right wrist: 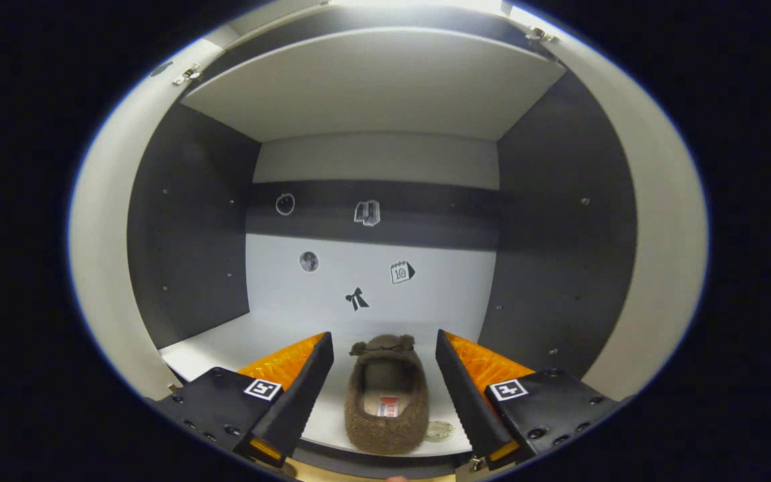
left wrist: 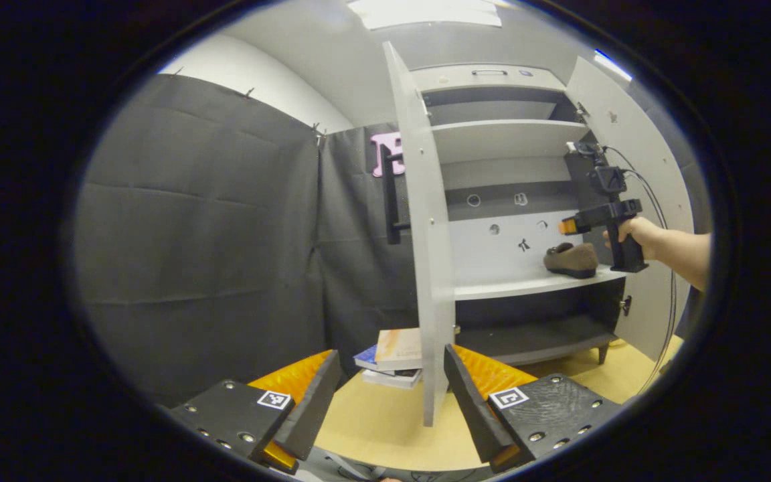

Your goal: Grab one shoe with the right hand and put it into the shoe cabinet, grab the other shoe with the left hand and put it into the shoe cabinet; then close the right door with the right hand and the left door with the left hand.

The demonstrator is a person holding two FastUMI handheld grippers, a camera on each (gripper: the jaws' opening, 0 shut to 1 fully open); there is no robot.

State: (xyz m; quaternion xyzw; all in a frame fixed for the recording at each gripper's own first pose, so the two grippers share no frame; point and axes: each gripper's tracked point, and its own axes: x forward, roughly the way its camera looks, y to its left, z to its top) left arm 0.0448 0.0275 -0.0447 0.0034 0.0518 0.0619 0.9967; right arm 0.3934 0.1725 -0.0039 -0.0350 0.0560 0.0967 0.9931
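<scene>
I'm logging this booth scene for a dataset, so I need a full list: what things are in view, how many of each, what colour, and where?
shoe cabinet: one, grey shelves with dark inner walls, standing on the floor, both doors open.
left door: one, grey, swung out edge-on toward the left gripper view.
right door: one, grey, swung open on the far side.
shoe: one, brown and fuzzy, on a middle shelf, heel toward the front edge.
stickers: several, small, dark and white, on the cabinet's back panel.
books: a small stack, mixed colours, on the floor behind the left door.
floor: yellowish.
right gripper: open, fingers either side of the shoe, not touching.
left gripper: open, holding nothing.
hand: one, holding the right gripper.
</scene>
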